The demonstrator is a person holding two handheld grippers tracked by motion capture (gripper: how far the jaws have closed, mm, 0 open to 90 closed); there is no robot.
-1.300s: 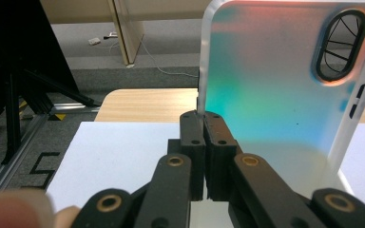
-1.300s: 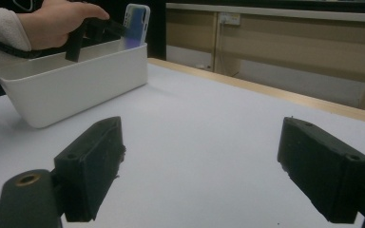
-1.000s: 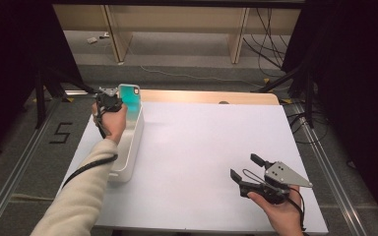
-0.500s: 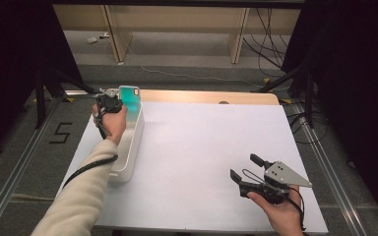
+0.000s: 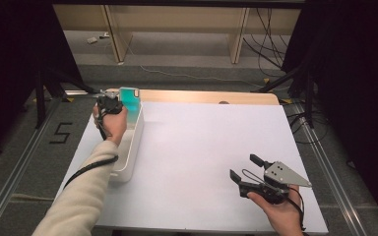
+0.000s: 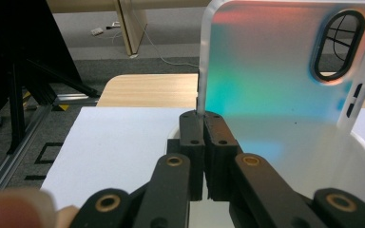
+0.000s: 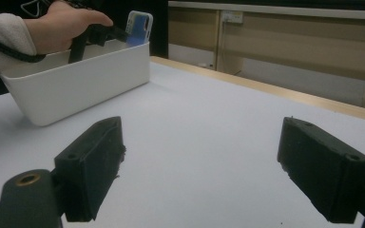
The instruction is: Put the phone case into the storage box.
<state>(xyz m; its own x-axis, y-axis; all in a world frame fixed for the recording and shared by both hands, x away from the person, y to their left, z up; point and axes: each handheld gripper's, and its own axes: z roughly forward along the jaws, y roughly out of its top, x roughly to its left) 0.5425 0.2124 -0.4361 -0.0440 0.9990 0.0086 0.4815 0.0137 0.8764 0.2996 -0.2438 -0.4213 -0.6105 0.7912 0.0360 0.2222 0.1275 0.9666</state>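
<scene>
The left gripper (image 6: pixel 203 124) pinches the edge of an iridescent translucent phone case (image 6: pixel 285 66), upright above the white oblong plastic bin (image 5: pixel 130 147). Well right of the bin, the right gripper (image 5: pixel 243 169) hovers wide open, empty.

- A phone case (image 6: pixel 285 71) is standing upright, its frosted back shimmering from pink to teal, with a black-ringed oval camera opening near its top corner and small side slots below that.
- It is being pinched at its lower edge and is hanging over the far end of the bin (image 5: pixel 128 152).
- The bin, a long white plastic tub with rounded corners, is lying lengthwise and sitting open-topped beneath the case.
</scene>
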